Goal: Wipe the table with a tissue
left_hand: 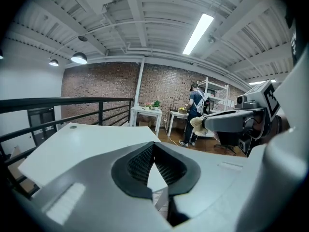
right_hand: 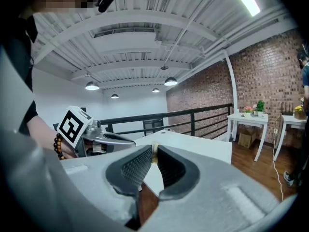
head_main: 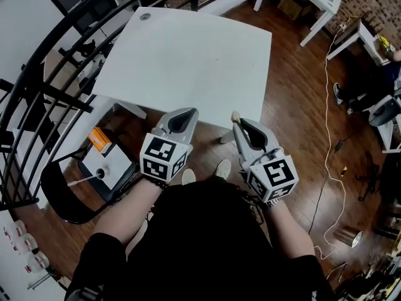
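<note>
The tissue (head_main: 235, 116) is a small cream, crumpled wad pinched at the very tip of the right gripper (head_main: 239, 123). Its fingers are closed on the tissue, so only a puff shows past them. In the right gripper view it is a thin pale sliver (right_hand: 154, 149) between the ribbed pads. In the left gripper view it is a soft lump (left_hand: 196, 123) on the end of the right gripper (left_hand: 204, 125). There is one tissue, and there are two grippers. The left gripper (head_main: 192, 112) is just to the left of the right fingers, its own fingers (left_hand: 143, 161) pressed together at the tip with nothing between them. One white counter (head_main: 188, 61) stretches ahead of both pairs of fingers. Its near edge lies at the fingertips in the head view, though whether they touch it cannot be told. Its top is plain white, with one small round hole (head_main: 145, 16) at the far corner left of the left fingers. A black railing (head_main: 37, 86) curves close along the counter's left side. A black chair (head_main: 62, 199) carrying one white box (head_main: 106, 165) stands left of and behind the left fingers. To the right of the right fingers is wide wooden floor (head_main: 294, 105), crossed by one white cable (head_main: 328, 99).
</note>
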`<state>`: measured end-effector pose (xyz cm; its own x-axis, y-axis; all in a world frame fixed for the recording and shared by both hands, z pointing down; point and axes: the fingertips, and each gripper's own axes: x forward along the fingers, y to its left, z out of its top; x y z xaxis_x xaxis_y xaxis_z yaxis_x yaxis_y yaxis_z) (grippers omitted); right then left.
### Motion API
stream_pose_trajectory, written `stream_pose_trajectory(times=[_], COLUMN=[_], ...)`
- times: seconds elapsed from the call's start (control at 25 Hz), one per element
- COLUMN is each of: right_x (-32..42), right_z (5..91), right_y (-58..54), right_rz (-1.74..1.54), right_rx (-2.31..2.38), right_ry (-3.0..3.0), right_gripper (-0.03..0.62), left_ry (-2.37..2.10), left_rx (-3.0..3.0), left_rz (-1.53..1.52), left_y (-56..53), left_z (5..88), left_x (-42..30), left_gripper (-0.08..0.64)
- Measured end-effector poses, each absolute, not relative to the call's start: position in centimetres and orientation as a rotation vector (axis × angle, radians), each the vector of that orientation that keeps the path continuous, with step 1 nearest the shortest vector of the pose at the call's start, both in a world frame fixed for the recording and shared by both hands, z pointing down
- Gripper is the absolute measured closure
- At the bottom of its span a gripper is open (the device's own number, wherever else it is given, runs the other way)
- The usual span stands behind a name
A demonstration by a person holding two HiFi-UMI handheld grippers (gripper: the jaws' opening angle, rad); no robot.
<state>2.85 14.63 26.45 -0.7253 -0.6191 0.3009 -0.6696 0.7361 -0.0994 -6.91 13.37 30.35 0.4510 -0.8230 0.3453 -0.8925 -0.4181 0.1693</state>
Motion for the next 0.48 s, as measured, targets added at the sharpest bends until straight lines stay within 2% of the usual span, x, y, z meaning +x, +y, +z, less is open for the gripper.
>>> stream_pose_trajectory(times=[0.48], right_x=[6.7], right_z=[27.0], right_y=[9.4], right_rz=[0.292], right_rx=[0.831], right_ry=[-2.757], right_gripper=[0.565], left_ry=[-1.603], left_rx=[2.285], left_rz=[0.316], left_y=[8.9], left_z=[30.3], left_x=[-2.4], left_gripper=[0.551])
